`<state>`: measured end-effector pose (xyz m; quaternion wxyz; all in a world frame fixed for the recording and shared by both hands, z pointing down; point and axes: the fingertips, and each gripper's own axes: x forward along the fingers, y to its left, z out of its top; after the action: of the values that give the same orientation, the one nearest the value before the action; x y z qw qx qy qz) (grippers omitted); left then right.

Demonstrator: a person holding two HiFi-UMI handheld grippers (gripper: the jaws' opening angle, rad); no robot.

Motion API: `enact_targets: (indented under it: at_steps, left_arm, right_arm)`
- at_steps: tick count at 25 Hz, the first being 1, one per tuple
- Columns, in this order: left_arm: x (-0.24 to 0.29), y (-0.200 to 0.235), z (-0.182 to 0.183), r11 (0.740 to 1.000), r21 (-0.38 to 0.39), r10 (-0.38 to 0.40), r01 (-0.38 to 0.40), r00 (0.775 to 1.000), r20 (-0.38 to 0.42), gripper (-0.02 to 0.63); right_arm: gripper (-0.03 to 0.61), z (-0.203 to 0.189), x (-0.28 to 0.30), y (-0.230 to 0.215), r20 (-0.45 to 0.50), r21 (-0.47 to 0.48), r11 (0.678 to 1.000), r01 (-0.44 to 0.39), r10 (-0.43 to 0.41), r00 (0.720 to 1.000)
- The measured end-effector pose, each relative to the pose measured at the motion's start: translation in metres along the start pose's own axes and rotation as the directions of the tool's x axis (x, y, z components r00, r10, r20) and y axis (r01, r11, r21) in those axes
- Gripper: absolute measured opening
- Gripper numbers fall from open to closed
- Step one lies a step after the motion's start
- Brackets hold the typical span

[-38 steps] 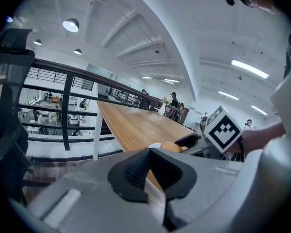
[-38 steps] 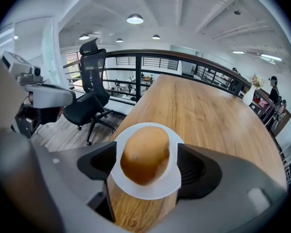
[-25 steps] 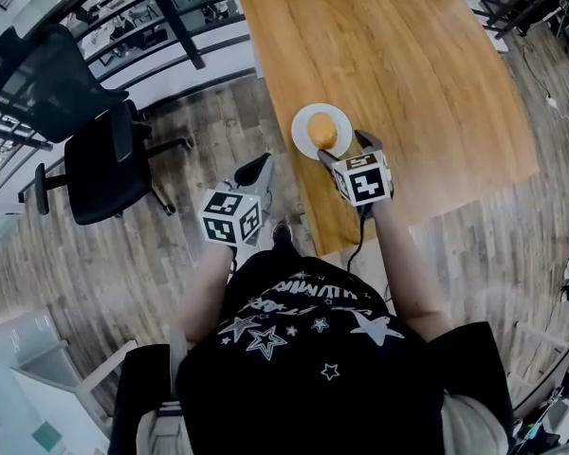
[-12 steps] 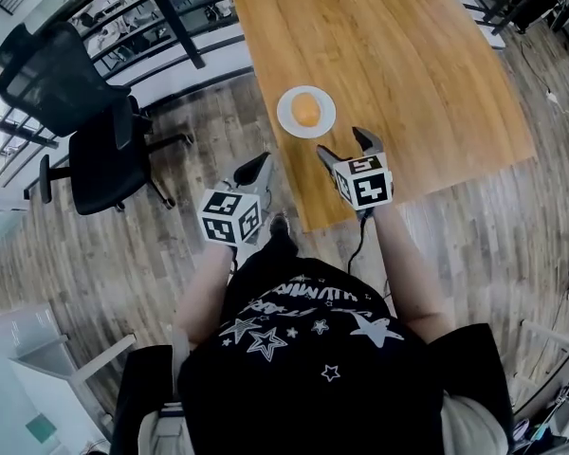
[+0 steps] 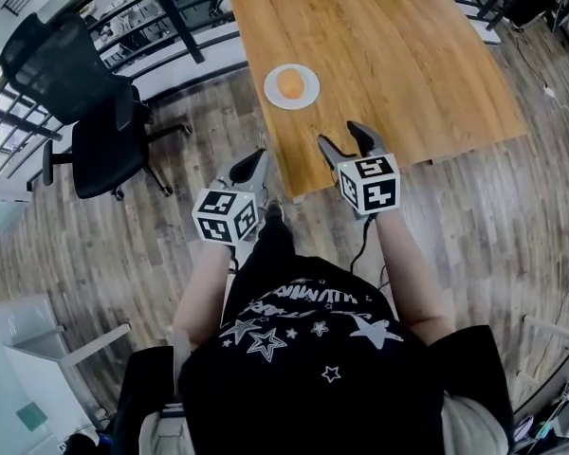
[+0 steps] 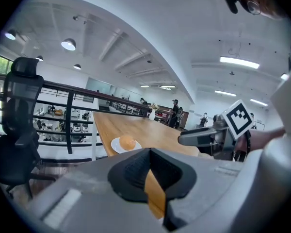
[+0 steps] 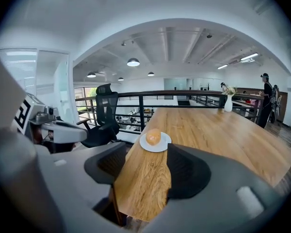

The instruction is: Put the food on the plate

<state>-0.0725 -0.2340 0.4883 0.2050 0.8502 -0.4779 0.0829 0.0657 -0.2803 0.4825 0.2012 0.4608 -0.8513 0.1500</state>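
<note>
An orange bun lies on a small white plate near the left edge of the wooden table. My right gripper hovers over the table's near edge, well short of the plate; its jaws are closing with nothing between them. In the right gripper view the bun and plate sit ahead of the right gripper. My left gripper hangs off the table over the floor, shut and empty. The left gripper view shows the bun and the plate far beyond the left gripper.
A black office chair stands on the wood floor left of the table, beside a black railing. A white vase stands at the table's far end. A person is in the background.
Both grippers have drawn back from the plate, which now lies farther ahead. The right gripper's jaws stand a little narrower than before.
</note>
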Motion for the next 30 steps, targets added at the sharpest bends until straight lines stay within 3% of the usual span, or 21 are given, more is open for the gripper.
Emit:
enact_targets:
  at_steps: [6,14,21,30]
  left_arm:
    - [-0.031,-0.037,-0.013,1.0,-0.001,0.016,-0.016,1.0,0.025,0.002]
    - [-0.065,-0.074,-0.032,0.999,0.008,0.032,-0.032,0.998,0.045,0.002]
    - [-0.091,-0.095,-0.037,0.998,0.031,0.049,-0.051,0.997,0.052,0.002]
    - [-0.103,-0.097,-0.043,0.998,0.04,0.052,-0.054,0.997,0.049,0.002]
  right_arm:
    - [0.193,-0.006,-0.053,0.007,0.074,0.044,0.999,0.013,-0.017,0.997]
    - [0.119,-0.033,-0.098,0.015,0.095,0.096,0.995,0.005,-0.014,0.995]
    - [0.003,-0.045,-0.12,0.018,0.111,0.139,0.99,0.014,-0.029,0.993]
    - [0.002,-0.049,-0.123,0.032,0.103,0.057,0.998,-0.001,-0.004,0.995]
